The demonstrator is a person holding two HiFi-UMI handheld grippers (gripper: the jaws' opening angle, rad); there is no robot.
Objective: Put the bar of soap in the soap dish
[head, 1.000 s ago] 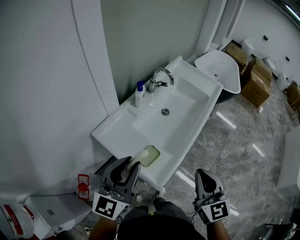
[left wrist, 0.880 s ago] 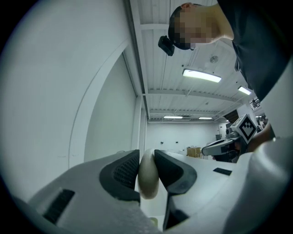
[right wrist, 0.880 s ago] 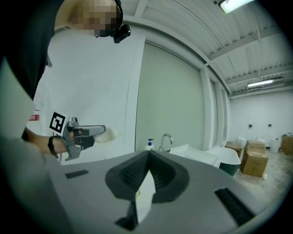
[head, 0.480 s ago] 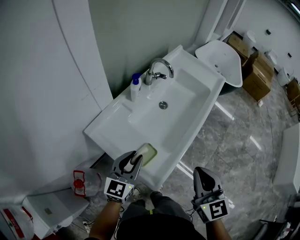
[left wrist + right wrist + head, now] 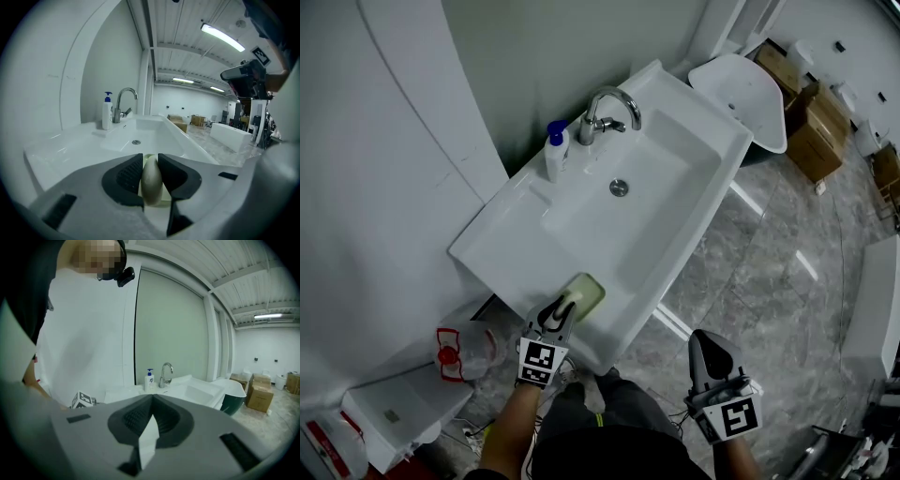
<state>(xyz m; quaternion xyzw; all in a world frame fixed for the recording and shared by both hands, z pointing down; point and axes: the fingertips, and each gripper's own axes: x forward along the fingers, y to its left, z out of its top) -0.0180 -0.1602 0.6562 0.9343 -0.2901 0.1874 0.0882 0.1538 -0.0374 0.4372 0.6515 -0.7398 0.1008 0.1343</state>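
- The left claw [image 5: 151, 164] is clamped on the flat faces of the pale oval bar of soap [image 5: 151, 182], so the bar hangs edge-down just over the pale green rectangular soap dish [image 5: 589, 292].
- The right claw [image 5: 152, 401] has its jaws together and empty, and is held clear.
- Since a second ago, the left claw has sunk close to the dish.

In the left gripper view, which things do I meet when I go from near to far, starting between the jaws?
Bar of soap → sink drain → faucet → cardboard boxes
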